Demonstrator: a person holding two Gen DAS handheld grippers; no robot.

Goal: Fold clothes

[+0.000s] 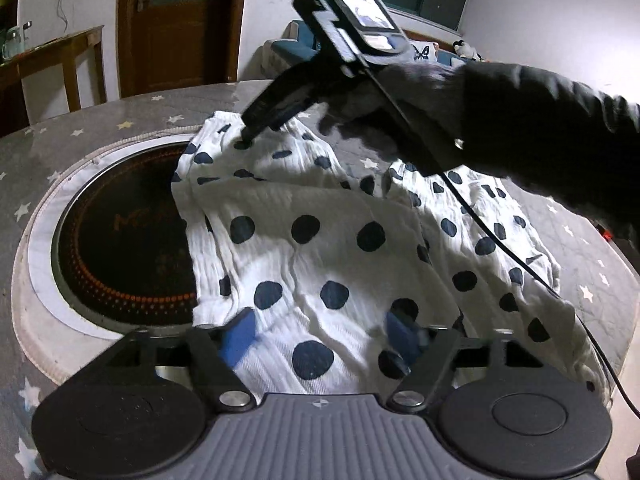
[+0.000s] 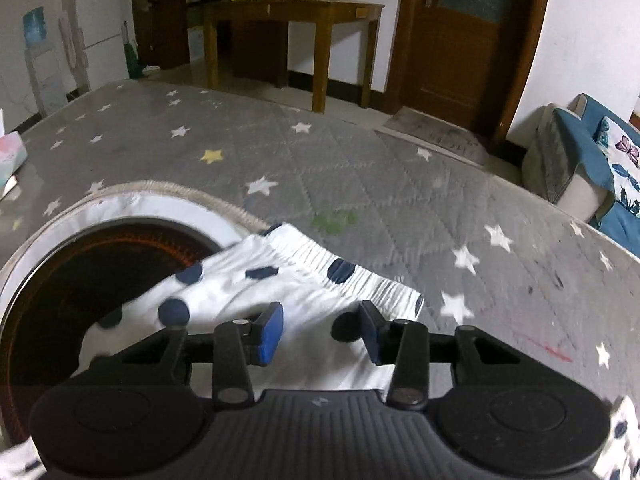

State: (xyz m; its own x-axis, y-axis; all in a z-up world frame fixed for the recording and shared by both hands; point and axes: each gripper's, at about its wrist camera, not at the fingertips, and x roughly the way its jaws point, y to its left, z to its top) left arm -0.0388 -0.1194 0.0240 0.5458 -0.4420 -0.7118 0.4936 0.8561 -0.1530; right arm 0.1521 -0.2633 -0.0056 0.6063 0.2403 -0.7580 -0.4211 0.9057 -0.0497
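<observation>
A white garment with dark blue polka dots (image 1: pixel 320 240) lies crumpled on a grey star-patterned table cover (image 1: pixel 120 120), partly over a round black hotplate (image 1: pixel 120 240). My left gripper (image 1: pixel 320 332) is open, its blue pads spread over the near part of the cloth. In the left wrist view my right gripper (image 1: pixel 246 134) reaches down onto the garment's far edge; its jaws look close together there. In the right wrist view my right gripper (image 2: pixel 322 336) hangs open over the elastic waistband (image 2: pixel 340 276), with cloth between its pads.
The hotplate (image 2: pixel 100 280) with its white ring sits at the left. A wooden table (image 2: pixel 292 20) and a door (image 2: pixel 464 40) stand behind. A blue sofa (image 2: pixel 600 160) is at the right. A black cable (image 1: pixel 520 264) trails over the cloth.
</observation>
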